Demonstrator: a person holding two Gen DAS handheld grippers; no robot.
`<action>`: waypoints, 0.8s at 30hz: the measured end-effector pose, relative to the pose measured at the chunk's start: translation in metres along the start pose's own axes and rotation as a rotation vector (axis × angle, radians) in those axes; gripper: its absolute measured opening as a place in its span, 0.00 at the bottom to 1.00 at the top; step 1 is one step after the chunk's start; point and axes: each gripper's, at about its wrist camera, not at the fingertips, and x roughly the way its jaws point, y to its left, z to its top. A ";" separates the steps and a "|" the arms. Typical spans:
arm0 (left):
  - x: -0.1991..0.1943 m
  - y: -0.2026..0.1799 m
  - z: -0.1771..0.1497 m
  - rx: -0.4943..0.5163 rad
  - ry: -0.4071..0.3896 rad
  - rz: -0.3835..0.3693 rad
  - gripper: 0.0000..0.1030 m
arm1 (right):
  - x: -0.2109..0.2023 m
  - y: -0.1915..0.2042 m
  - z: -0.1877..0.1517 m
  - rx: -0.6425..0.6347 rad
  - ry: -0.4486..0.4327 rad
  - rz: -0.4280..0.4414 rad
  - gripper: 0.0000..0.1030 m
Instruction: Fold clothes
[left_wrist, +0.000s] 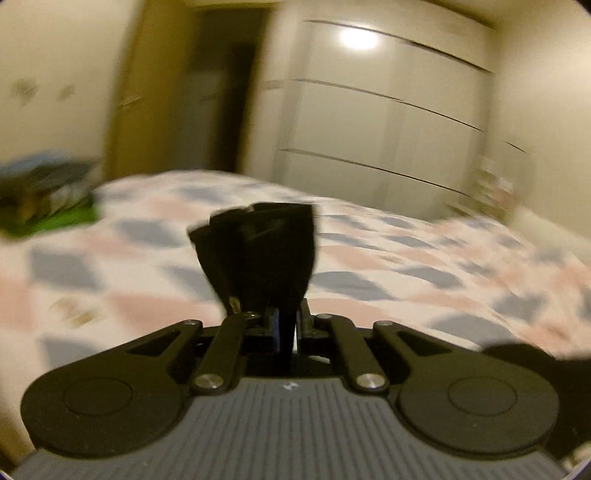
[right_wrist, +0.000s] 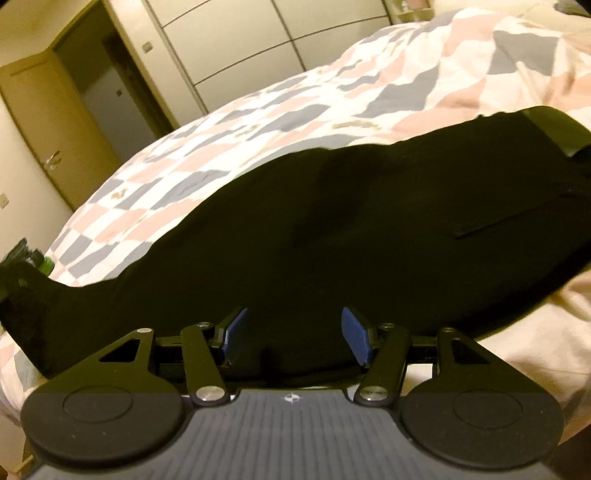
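My left fingers (left_wrist: 284, 325) are clamped on a bunched end of the black trousers (right_wrist: 314, 229) and hold it clear above the bed (left_wrist: 406, 258). In the left view that bundle of dark cloth stands up straight from the pinch, and the picture is smeared. My right fingers (right_wrist: 291, 332) stand apart, empty, with their blue pads (right_wrist: 356, 336) on either side of the trousers' near edge — I judge them just over the cloth, not pressing on it.

The trousers lie lengthwise across the checked quilt. The waistband is at the right in the right view, and the leg end at the far left rises off the bed.

What could go wrong from here: my left grip is only on a gathered wad, so a layer may slip free and the fold come down crooked. If my right fingers do not pin or take the near edge, the whole garment could drag across the quilt rather than double over. The quilt could bunch up with it too.

Counted: one pair of trousers, one bed with one quilt, two sets of fingers. Behind the bed are one wardrobe (left_wrist: 388, 110) and one door (right_wrist: 48, 122). A blurred heap of things (left_wrist: 44, 184) lies beyond the bed — I cannot tell how many.
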 end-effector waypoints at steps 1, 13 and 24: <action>0.000 -0.018 -0.003 0.044 0.001 -0.042 0.05 | -0.002 -0.003 0.001 0.009 -0.006 -0.002 0.57; 0.011 -0.165 -0.121 0.546 0.240 -0.233 0.16 | -0.011 -0.027 0.004 0.130 -0.027 0.053 0.57; 0.000 -0.085 -0.060 0.133 0.350 -0.270 0.18 | 0.010 -0.019 0.005 0.278 0.036 0.348 0.50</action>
